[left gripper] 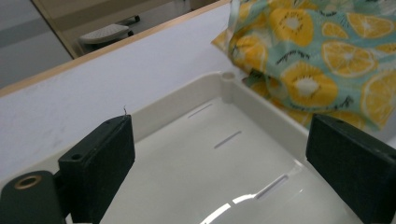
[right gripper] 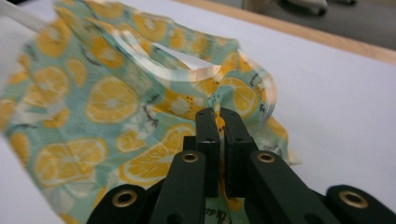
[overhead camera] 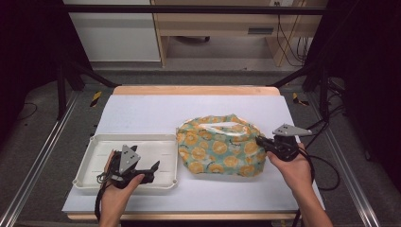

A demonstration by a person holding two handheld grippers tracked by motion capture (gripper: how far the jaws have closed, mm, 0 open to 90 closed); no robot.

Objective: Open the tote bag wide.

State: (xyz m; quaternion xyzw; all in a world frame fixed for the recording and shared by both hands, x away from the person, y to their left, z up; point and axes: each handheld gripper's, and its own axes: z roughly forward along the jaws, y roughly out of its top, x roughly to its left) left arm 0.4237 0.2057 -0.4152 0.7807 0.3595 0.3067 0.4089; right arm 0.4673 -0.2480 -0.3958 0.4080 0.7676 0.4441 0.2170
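- We see the person's right hand (overhead camera: 294,166) come in from the bottom right of the high view, forearm angled up and inward, holding the right gripper (overhead camera: 261,141) roughly level and pointed left at the bag.
- The right gripper (right gripper: 219,122), in its own view, has its 2 black jaws drawn together on a fold of cloth at the right edge of the fabric bag (right gripper: 107,112); a sliver of the orange print shows between the pads, so we read it as clamped on the bag.
- The fabric bag (overhead camera: 220,145), teal with orange citrus slices and a pale handle, lies on the white table mat (overhead camera: 156,111) right of centre, just beside the tray's right rim.
- The left hand (overhead camera: 118,187) enters from the bottom left, wrist bent so the left gripper (overhead camera: 153,169) lies low over the white plastic tray (overhead camera: 94,142), pointing right toward the bag.
- In the left gripper view the 2 jaws stand wide apart at the frame's sides, with nothing between them; below them we see the bare floor of the tray (left gripper: 205,154).
- Past the tray's far rim in that view, the bag (left gripper: 317,60) rests on the mat (left gripper: 93,93), its lower edge close against the rim.
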